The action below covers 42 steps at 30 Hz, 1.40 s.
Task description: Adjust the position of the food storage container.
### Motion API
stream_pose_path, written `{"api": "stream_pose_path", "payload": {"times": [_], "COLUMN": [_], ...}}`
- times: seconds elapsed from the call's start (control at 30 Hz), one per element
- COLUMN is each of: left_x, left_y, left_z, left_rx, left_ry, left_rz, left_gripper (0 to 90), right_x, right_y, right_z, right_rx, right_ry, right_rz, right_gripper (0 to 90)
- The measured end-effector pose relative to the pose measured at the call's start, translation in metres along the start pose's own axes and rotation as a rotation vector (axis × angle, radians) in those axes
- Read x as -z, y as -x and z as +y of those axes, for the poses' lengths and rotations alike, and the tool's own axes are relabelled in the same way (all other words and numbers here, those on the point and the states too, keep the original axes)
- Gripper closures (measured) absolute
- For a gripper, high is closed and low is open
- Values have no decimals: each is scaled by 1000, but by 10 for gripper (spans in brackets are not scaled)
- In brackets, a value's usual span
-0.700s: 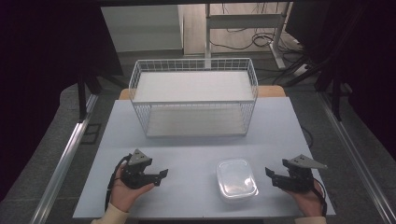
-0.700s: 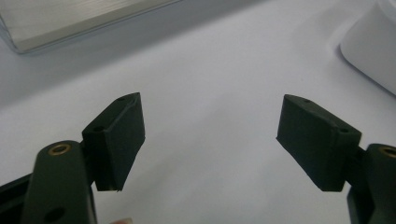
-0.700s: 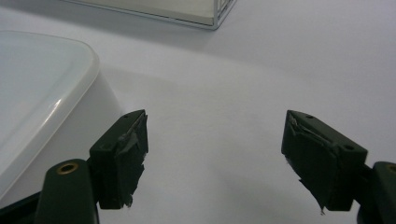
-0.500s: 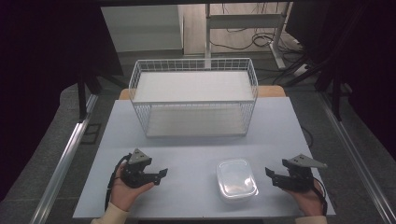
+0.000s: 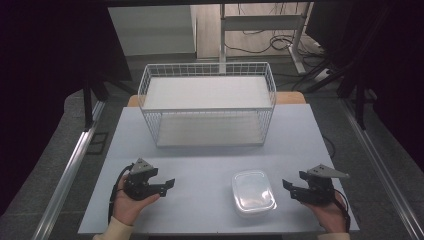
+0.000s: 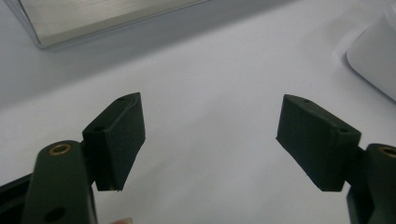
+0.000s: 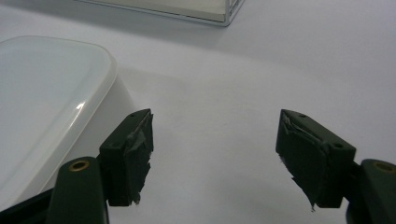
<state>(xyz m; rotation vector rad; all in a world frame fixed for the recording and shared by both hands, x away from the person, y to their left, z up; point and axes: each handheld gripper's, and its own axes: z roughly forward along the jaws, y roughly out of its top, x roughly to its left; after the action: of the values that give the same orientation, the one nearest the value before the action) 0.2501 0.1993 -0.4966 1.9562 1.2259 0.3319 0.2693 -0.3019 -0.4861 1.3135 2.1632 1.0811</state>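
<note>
From above, my left gripper and right gripper rest low on the table, the tub between them, nearer the right; the basket stands behind. In my left gripper view, jaws spread, nothing held. In my right gripper view, jaws likewise spread, tub just beside.

Container lies before basket, between grippers.
</note>
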Motion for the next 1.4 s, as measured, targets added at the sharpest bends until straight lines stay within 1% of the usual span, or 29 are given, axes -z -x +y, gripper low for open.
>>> {"api": "stream_pose_path", "payload": {"times": [0.07,0.17,0.27,0.37,0.43,0.53,0.63,0.67,0.73,0.83,0.87,0.97,1.0,1.03,1.13,1.2,1.23,1.3,1.33,1.37,1.4], "left_x": [-1,-3,-4,-3,-3,-1,0,-1,-1,-5,-5,-5,-5,-5,-5,-6,-6,-6,-6,-5,-5], "left_y": [-1,-3,-3,-3,-3,-2,-1,0,0,-1,-1,-1,0,0,0,0,0,0,0,0,1], "left_z": [1,1,2,2,2,2,3,3,3,1,1,1,1,1,1,1,1,1,1,1,1], "left_rx": [-5,-4,-8,-4,-6,-7,-13,-14,-17,-15,-15,-23,-19,-19,-20,-21,-22,-18,-18,-23,-18], "left_ry": [0,-7,-11,1,1,4,6,6,1,-15,-15,-21,-20,-20,-21,-20,-22,-23,-23,-23,-19], "left_rz": [0,0,-2,4,4,6,5,4,4,4,4,5,4,4,2,-1,0,-1,-1,-2,1], "left_gripper": [234,234,233,236,237,237,237,237,237,236,236,236,236,236,236,236,236,235,235,235,235], "right_x": [0,0,2,7,8,10,15,17,22,23,23,25,26,26,25,25,25,24,24,22,22], "right_y": [0,3,3,1,0,0,1,2,2,0,0,-6,-12,-12,-20,-26,-32,-36,-36,-41,-41], "right_z": [0,-1,-2,-1,0,2,4,5,6,7,7,8,7,7,5,2,1,-1,-1,-2,-2], "right_rx": [2,5,6,4,0,6,12,9,10,16,16,49,86,86,149,178,205,217,217,237,237], "right_ry": [-3,-30,-34,-28,-29,-40,-44,-44,-67,-115,-115,-174,-206,-206,-252,-282,-304,-317,-317,-341,-341], "right_rz": [0,0,-1,1,2,-10,-11,-5,12,35,35,69,94,94,128,148,175,196,196,214,214], "right_gripper": [286,310,315,325,327,330,356,372,418,476,476,532,584,584,682,736,798,848,848,886,886]}}
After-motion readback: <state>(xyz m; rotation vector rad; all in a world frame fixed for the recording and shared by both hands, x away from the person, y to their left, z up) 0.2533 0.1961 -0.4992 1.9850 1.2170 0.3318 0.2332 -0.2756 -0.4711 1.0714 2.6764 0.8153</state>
